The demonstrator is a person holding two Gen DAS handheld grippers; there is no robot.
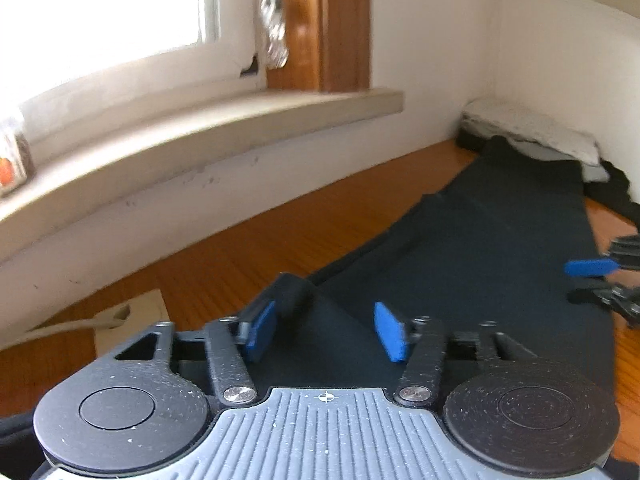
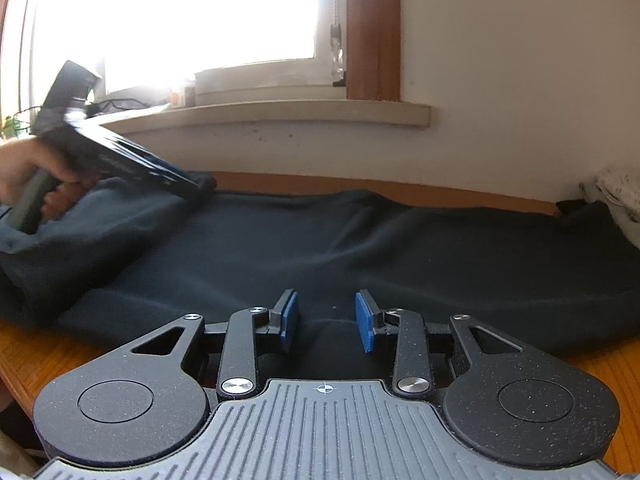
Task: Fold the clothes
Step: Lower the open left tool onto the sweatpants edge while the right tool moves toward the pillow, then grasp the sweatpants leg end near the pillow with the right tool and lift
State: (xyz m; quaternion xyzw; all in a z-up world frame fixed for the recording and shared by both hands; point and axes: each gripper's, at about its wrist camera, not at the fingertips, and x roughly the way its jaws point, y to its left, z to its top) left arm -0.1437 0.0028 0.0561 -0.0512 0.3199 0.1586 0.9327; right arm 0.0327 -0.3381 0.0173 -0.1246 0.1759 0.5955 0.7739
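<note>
A dark navy garment (image 1: 500, 232) lies stretched flat along the wooden table (image 1: 248, 248). My left gripper (image 1: 325, 334) sits at its near end. Its blue pads stand apart, a raised ridge of the cloth rises between them, and a fold lies against the left finger. In the right wrist view the same garment (image 2: 360, 248) runs across the table, and my right gripper (image 2: 327, 320) is over its near edge. Those pads are also apart, with a low bump of cloth between them. A hand (image 2: 20, 172) holds the left gripper (image 2: 204, 184) at the cloth's far left end.
A white wall and a stone window sill (image 1: 224, 128) run along the table's far side. A pile of pale and dark clothes (image 1: 532, 128) fills the corner. A cardboard piece with a strap (image 1: 132, 316) lies left of the garment.
</note>
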